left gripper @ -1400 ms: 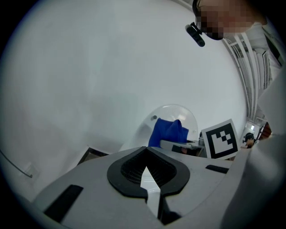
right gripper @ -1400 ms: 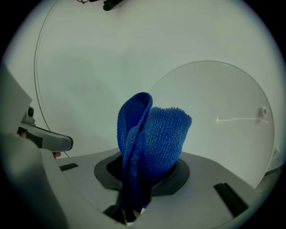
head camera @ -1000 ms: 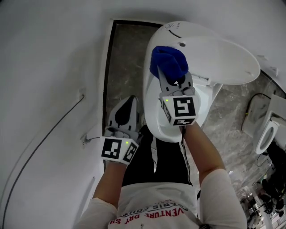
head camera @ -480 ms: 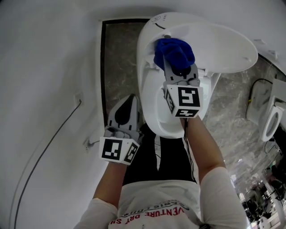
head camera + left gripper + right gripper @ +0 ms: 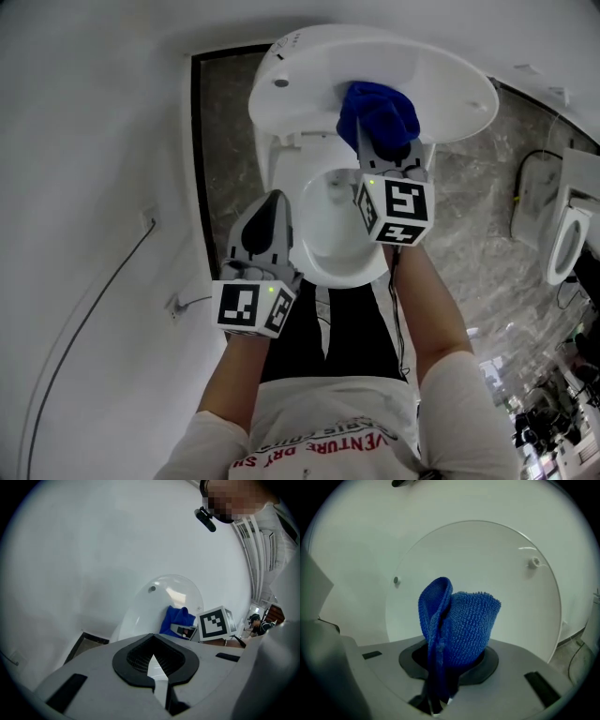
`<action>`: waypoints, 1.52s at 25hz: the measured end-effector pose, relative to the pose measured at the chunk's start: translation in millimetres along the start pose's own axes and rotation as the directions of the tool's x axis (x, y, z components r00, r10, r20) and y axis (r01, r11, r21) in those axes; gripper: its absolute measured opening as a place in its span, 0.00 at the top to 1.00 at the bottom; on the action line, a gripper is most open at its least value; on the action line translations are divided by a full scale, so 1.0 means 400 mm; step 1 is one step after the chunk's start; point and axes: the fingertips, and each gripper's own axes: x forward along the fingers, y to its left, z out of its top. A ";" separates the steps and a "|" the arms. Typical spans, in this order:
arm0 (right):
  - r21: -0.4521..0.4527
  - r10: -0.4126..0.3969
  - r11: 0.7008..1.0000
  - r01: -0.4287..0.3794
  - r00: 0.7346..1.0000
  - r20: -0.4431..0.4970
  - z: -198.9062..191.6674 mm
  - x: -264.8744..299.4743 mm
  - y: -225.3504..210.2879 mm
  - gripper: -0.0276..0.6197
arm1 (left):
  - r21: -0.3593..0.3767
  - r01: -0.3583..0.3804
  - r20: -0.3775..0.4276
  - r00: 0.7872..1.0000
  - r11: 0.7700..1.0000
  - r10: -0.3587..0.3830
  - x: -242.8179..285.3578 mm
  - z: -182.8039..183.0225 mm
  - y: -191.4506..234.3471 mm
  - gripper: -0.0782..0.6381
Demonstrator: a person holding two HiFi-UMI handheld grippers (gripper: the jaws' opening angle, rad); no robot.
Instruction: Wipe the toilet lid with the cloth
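The white toilet lid (image 5: 441,84) stands raised behind the bowl (image 5: 328,253); in the right gripper view the lid (image 5: 497,564) fills the middle. My right gripper (image 5: 389,150) is shut on a folded blue cloth (image 5: 378,112), which bulges out of its jaws toward the lid's inner face; whether the cloth (image 5: 459,625) touches the lid I cannot tell. My left gripper (image 5: 267,211) hangs shut and empty at the bowl's left rim. From the left gripper view the cloth (image 5: 176,619) and the right gripper's marker cube (image 5: 214,623) show against the lid (image 5: 159,597).
A white wall (image 5: 94,141) runs along the left with a thin cable (image 5: 84,309) on it. A strip of dark marbled floor (image 5: 220,141) lies between wall and toilet. Another white fixture (image 5: 567,244) stands at the right edge. My legs (image 5: 328,328) are in front of the bowl.
The right gripper has carried the blue cloth rightward and further up across the raised lid. The head view has shifted, showing more of the lid. The left gripper stays at the bowl's left.
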 end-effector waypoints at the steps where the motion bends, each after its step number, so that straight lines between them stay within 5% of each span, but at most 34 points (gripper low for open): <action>1: 0.005 -0.016 1.000 0.016 1.000 -0.006 -0.005 -0.012 -0.025 0.81 | -0.007 0.001 -0.001 1.000 1.000 -0.001 0.002 -0.002 -0.018 0.88; 13: -0.001 -0.132 0.991 0.132 0.991 -0.010 -0.010 -0.131 -0.277 0.81 | -0.004 0.058 -0.016 0.998 0.998 -0.058 0.046 -0.028 -0.210 0.88; 25: -0.031 -0.173 0.984 0.173 0.985 0.001 -0.013 -0.210 -0.419 0.81 | 0.035 0.092 -0.066 0.994 0.995 -0.089 0.094 -0.067 -0.307 0.88; 31: -0.068 -0.168 0.984 0.167 0.986 -0.012 -0.034 -0.230 -0.378 0.81 | 0.014 0.062 -0.073 0.996 0.998 -0.061 0.070 -0.085 -0.261 0.88; 38: -0.122 -0.027 0.992 0.025 1.000 -0.008 -0.065 -0.175 -0.170 0.81 | 0.003 0.022 -0.084 0.996 1.000 -0.022 0.025 -0.104 -0.151 0.88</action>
